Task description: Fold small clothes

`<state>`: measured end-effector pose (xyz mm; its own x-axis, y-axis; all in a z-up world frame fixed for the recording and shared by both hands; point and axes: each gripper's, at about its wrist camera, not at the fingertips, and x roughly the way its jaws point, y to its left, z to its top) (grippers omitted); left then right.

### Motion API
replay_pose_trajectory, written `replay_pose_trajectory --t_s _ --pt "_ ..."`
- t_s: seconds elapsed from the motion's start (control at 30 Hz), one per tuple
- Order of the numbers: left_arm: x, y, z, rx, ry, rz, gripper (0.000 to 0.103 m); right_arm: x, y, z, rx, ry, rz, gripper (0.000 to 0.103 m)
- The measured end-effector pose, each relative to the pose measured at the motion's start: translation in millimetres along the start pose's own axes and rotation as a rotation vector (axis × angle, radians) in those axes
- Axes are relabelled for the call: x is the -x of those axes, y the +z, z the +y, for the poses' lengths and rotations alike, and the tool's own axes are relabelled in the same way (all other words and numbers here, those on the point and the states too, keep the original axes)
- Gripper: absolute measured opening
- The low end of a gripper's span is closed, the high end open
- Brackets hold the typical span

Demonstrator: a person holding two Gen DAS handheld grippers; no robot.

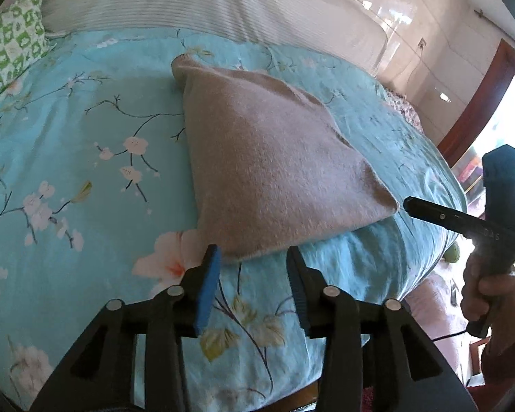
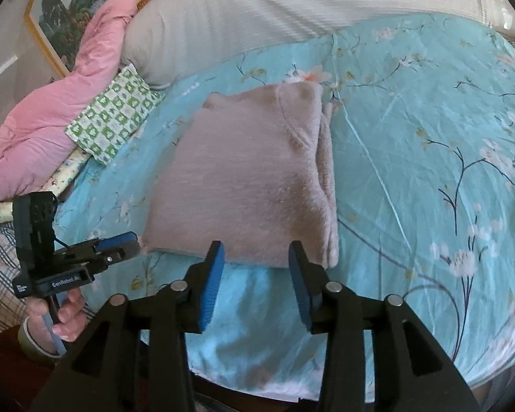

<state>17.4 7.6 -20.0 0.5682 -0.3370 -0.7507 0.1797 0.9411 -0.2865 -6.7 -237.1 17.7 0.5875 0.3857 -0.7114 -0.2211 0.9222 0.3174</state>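
Observation:
A fuzzy pale pink garment (image 1: 271,161) lies folded into a rough square on the blue floral bedspread (image 1: 86,144). My left gripper (image 1: 254,257) stands open just short of the garment's near edge, with nothing between its blue pads. In the right wrist view the same garment (image 2: 243,178) shows a collar seam near its far right corner. My right gripper (image 2: 255,257) is open too, its tips at the garment's near edge without pinching it. Each view catches the other gripper held in a hand: the right gripper (image 1: 412,206) at the garment's right corner, the left gripper (image 2: 127,243) at its left corner.
A white striped pillow (image 2: 257,10) lies across the head of the bed. A green-and-white checked cushion (image 2: 116,116) and a pink quilt (image 2: 51,110) sit at the left side. The bedspread's near edge (image 2: 257,370) drops off below the grippers. A wooden door frame (image 1: 477,103) stands at right.

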Motion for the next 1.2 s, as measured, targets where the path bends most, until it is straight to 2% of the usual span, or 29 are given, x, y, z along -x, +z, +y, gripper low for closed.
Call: replay_pose_trajectory --t_s 0.2,0.47,0.63,0.87,1.03,1.2 --pt "11 -15 -2 0.016 0.012 0.013 0.052 5 -16 9 -0.010 0.007 0.002 0.042" --pt "16 -26 4 0.035 0.020 0.023 0.055 6 -32 16 -0.026 0.005 0.016 0.046" --pt "24 -35 2 0.013 0.079 0.004 0.063 7 -38 23 -0.013 -0.004 0.012 0.054" --pt "28 -43 -1 -0.017 0.126 0.004 0.068 3 -47 32 0.009 -0.040 0.017 0.060" --pt "28 -53 -3 -0.035 0.159 0.004 0.073 3 -59 36 0.038 -0.079 0.026 0.068" --pt "27 -50 -5 -0.050 0.176 0.005 0.076 2 -61 31 0.025 -0.096 0.021 0.069"
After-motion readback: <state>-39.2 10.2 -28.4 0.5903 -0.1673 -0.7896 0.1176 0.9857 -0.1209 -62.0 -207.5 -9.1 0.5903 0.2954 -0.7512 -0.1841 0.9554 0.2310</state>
